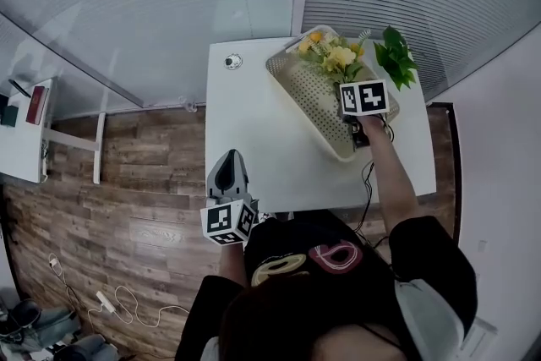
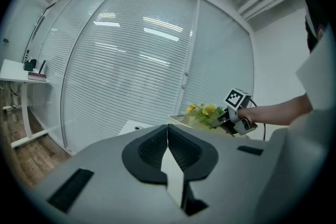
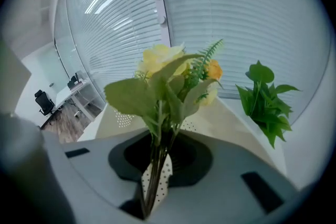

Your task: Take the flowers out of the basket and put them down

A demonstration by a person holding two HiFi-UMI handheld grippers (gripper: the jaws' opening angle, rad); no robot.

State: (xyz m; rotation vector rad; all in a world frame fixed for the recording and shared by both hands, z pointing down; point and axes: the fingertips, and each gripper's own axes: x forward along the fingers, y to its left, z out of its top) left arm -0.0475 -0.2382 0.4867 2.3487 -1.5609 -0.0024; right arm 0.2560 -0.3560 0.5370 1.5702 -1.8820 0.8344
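One bunch of flowers point(image 1: 334, 55) held
Right gripper point(image 3: 156, 170) pinches its stems over the basket point(image 1: 308, 93); left gripper point(image 2: 168, 147) has jaws pressed together.

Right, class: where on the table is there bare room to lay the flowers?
The white table is bare between the beige perforated basket and its left edge, up to the small round fitting. The far right corner is crowded: basket, green leafy plant.

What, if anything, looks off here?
Nothing spilled or damaged. Only the basket stands out: it lies diagonal to the edges of the table, at the far right. The flowers look intact, stems pinched in the right claw.
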